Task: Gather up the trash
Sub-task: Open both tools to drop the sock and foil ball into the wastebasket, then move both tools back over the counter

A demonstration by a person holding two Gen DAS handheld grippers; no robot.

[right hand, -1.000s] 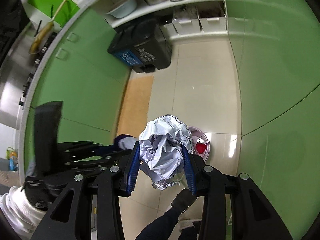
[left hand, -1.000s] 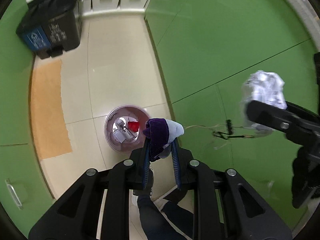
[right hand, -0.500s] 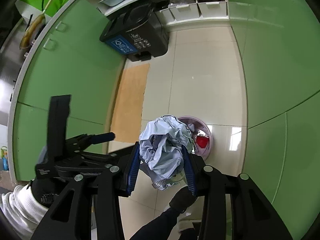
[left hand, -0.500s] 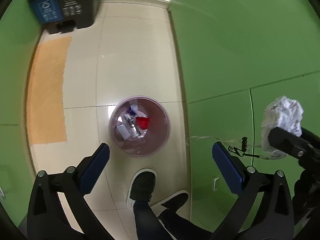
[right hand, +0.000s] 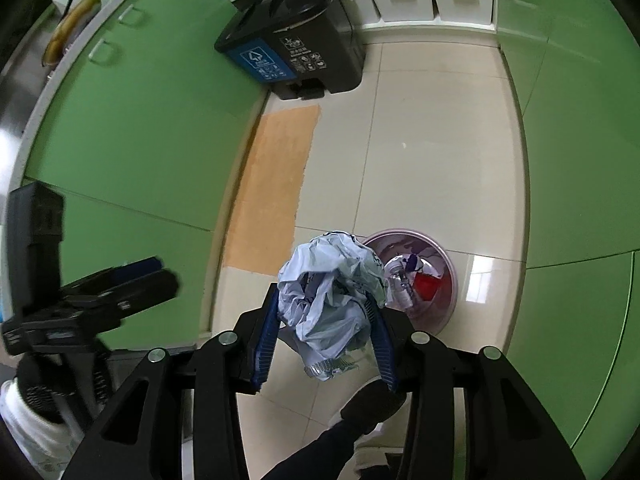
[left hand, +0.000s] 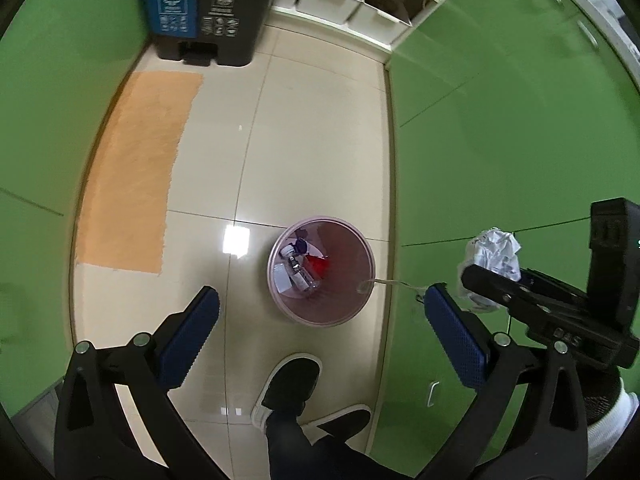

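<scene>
Left gripper (left hand: 320, 320): jaws spread as wide as they go, nothing between the blue pads (left hand: 192, 336). It points steeply down at the floor, over the near rim of the pink bin (left hand: 362, 312).

Right gripper (right hand: 326, 336): jaws have just been opening; the crumpled pale-blue plastic bag (right hand: 332, 292) sits between them. The bag fills the gap from pad to pad, but whether the pads press on it or only flank it is hard to judge from this angle. In the left wrist view the same bag shows as a white crumpled wad at the far right, above the right gripper's black body.

Pink bin: round, open-topped, standing on the cream tiled floor (left hand: 312, 120). Inside lie a clear bottle (left hand: 302, 274), a red item (left hand: 318, 266), a purple scrap (left hand: 300, 245) and some white pieces. In the right wrist view the bin sits just beyond and right of the held bag.

Surroundings: an orange mat (left hand: 132, 168) lies on the floor left of the bin. A black pedal bin with a blue recycling label (left hand: 208, 8) stands at the far end. Green cabinet fronts (left hand: 520, 140) line both sides. The person's dark shoes (left hand: 290, 384) stand just below the pink bin.
</scene>
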